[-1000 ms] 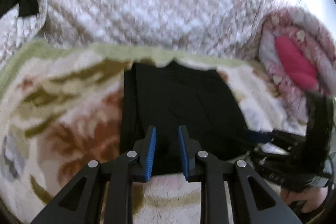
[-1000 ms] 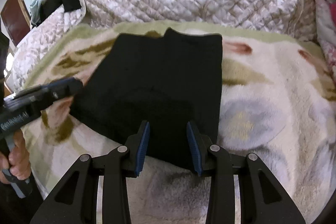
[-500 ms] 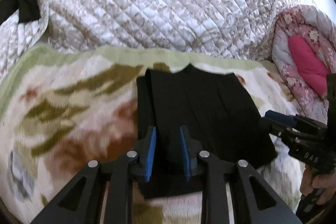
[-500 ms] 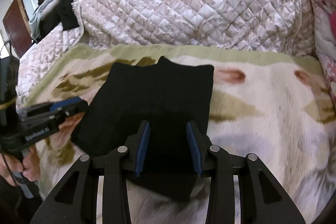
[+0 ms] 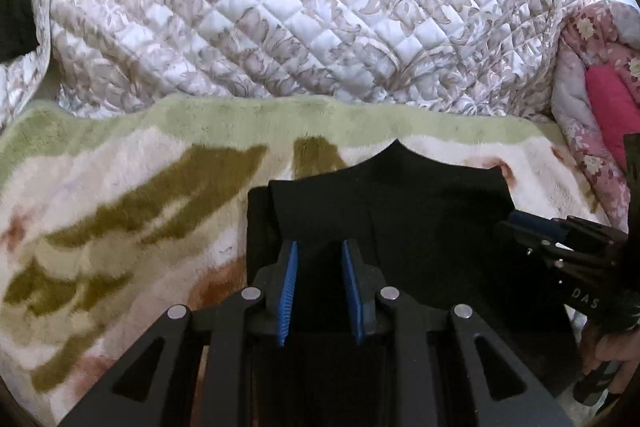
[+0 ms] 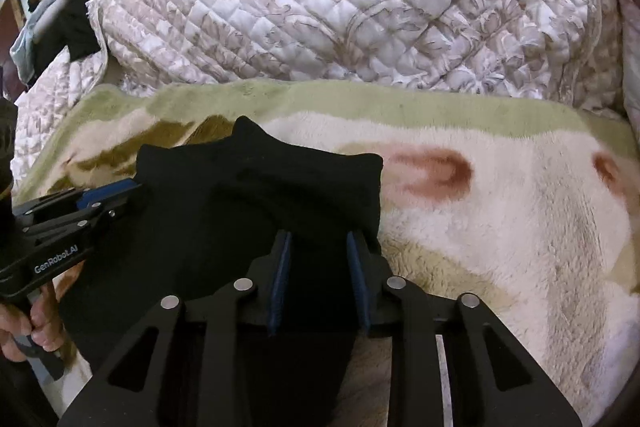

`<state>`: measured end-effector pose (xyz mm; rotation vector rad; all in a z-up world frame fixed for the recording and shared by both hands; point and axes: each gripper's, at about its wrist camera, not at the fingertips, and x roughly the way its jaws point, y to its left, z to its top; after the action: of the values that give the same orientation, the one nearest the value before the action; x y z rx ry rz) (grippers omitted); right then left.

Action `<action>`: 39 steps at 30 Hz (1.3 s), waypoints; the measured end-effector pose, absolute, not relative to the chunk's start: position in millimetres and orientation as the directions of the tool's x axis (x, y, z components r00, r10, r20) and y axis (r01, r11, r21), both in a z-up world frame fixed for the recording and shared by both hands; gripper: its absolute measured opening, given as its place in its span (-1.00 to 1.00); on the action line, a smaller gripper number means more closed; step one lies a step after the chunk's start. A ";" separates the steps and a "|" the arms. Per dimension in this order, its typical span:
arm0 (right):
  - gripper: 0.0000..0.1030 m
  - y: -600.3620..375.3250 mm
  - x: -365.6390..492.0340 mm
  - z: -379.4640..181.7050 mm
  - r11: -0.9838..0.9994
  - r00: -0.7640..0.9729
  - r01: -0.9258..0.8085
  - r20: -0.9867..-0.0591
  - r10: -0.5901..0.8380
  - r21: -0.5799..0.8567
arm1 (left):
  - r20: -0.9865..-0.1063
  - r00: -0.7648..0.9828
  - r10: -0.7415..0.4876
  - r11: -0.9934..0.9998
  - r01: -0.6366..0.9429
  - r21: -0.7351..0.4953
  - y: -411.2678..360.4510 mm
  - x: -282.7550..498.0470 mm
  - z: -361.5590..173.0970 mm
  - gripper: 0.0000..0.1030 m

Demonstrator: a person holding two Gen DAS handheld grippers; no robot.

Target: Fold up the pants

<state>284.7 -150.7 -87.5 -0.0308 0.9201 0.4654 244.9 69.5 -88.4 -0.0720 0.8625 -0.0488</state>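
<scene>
A: Pinching black cloth with the left gripper (image 5: 319, 247), blue fingers (image 5: 289, 287) drawn in on the bunched near edge of the pants (image 5: 420, 227).

B: Same with the right gripper (image 6: 318, 239): just been closing, now nipping dark cloth between narrowed pads.

A: Lying where, exactly?

B: Spread on the flowered blanket (image 5: 120, 187), partly folded, reaching away from both pairs of fingers toward the quilt (image 5: 280, 7) behind. Hard to call the longer side.

A: Nearer hand?

B: Neither, by the look of it. Side by side on the near edge, left close to the left border, right close to the right border.

A: Then likely carrying that edge straight ahead onto the far one, level and together, or risking a skewed fold.
</scene>
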 end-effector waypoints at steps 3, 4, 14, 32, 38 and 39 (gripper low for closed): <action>-0.47 -150.8 274.3 -74.9 0.902 0.517 -0.400 -0.773 0.368 0.162 | -0.759 0.647 -0.068 0.997 0.008 -0.082 70.0 243.2 -84.6 -0.48; -0.47 -151.4 270.4 -71.4 0.900 0.517 -0.403 -0.769 0.376 0.168 | -0.760 0.646 -0.066 0.996 0.002 -0.084 71.0 240.9 -81.1 -0.48; -0.43 -145.6 191.2 -56.6 0.870 0.500 -0.453 -0.753 0.428 0.193 | -0.724 0.683 -0.095 0.993 0.016 -0.116 69.1 167.5 -48.6 -0.49; -0.38 -126.9 175.8 -83.7 0.866 0.515 -0.488 -0.765 0.387 0.110 | -0.732 0.677 -0.069 0.997 0.029 -0.068 53.4 137.5 -89.0 -0.47; -0.15 -133.9 170.8 -69.9 0.867 0.496 -0.481 -0.776 0.388 0.126 | -0.759 0.649 -0.055 0.998 0.012 -0.062 51.0 139.8 -80.5 -0.47; -0.06 -135.6 167.3 -68.5 0.871 0.499 -0.475 -0.776 0.385 0.126 | -0.763 0.644 -0.055 0.998 0.009 -0.064 51.2 138.5 -77.9 -0.47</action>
<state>167.3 -135.6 -68.5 -0.1085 0.9099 0.5213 138.5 51.2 -77.9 -0.0559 0.8706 -0.0365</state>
